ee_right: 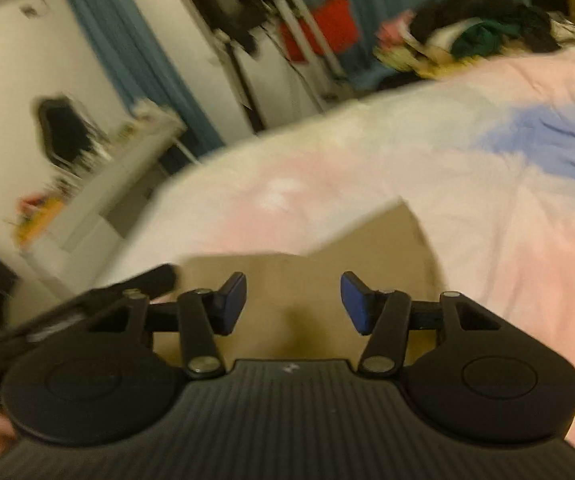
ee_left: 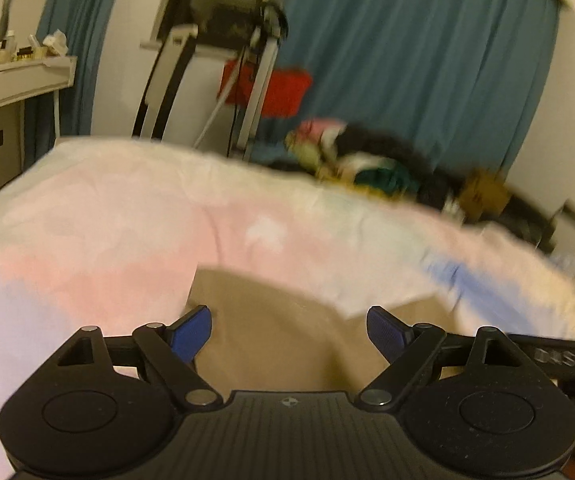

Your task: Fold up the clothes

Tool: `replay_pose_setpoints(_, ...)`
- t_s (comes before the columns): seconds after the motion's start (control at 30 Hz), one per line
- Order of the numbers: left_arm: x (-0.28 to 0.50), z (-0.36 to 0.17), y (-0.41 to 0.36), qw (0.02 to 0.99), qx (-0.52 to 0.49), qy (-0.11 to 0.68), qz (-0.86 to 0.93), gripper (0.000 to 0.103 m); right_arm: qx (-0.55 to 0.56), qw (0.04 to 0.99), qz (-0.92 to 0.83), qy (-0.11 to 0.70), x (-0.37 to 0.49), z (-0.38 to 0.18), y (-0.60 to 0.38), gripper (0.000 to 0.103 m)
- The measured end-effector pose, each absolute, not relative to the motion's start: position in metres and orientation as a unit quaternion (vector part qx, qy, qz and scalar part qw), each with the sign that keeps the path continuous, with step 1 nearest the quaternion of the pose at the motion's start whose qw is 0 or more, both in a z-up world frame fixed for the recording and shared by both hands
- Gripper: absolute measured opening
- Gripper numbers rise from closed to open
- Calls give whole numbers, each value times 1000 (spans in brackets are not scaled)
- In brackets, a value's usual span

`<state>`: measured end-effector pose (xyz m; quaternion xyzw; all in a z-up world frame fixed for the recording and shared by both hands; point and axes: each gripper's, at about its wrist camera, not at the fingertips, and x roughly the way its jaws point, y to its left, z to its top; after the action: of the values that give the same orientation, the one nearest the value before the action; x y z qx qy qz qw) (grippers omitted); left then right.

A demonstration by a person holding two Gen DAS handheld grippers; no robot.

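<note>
A tan garment (ee_left: 283, 332) lies flat on the pastel pink, white and blue bedspread (ee_left: 127, 216), right in front of both grippers; it also shows in the right wrist view (ee_right: 367, 248). My left gripper (ee_left: 289, 334) is open and empty, its blue pads just above the tan cloth. My right gripper (ee_right: 293, 304) is open and empty over the same cloth. Both views are blurred by motion. The left gripper's black body (ee_right: 87, 304) shows at the left of the right wrist view.
A heap of mixed clothes (ee_left: 367, 160) lies at the far side of the bed, also in the right wrist view (ee_right: 467, 36). Beyond stand a white shelf with small items (ee_left: 19, 76), a red box (ee_left: 283, 88), a metal stand and teal curtains (ee_left: 407, 60).
</note>
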<state>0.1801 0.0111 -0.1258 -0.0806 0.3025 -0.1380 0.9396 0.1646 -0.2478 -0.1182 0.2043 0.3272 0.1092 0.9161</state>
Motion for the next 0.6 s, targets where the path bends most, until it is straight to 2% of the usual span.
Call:
replay_pose_setpoints(0.1,189,-152,4,933,-47,335,-122,85,179,910,86,365,190,-145,-238,53)
replay_pose_setpoints(0.2,188,-164,-4,936,-14,335,-112,85,145,916,76,366,200,-158,-223,53)
replay_pose_setpoints(0.27,185,-163,-8,938,-3,330,-110,85,127,922,72,358,197,-159,-217,53)
replay_pose_setpoints(0.47,157,-147,-5,941,-13,321,-108,85,207,922,88,315,153,-136,-238,54)
replay_pose_setpoints(0.6,129,-135,-7,945,-6,309,-108,85,181,927,71,320,132,-135,-232,53)
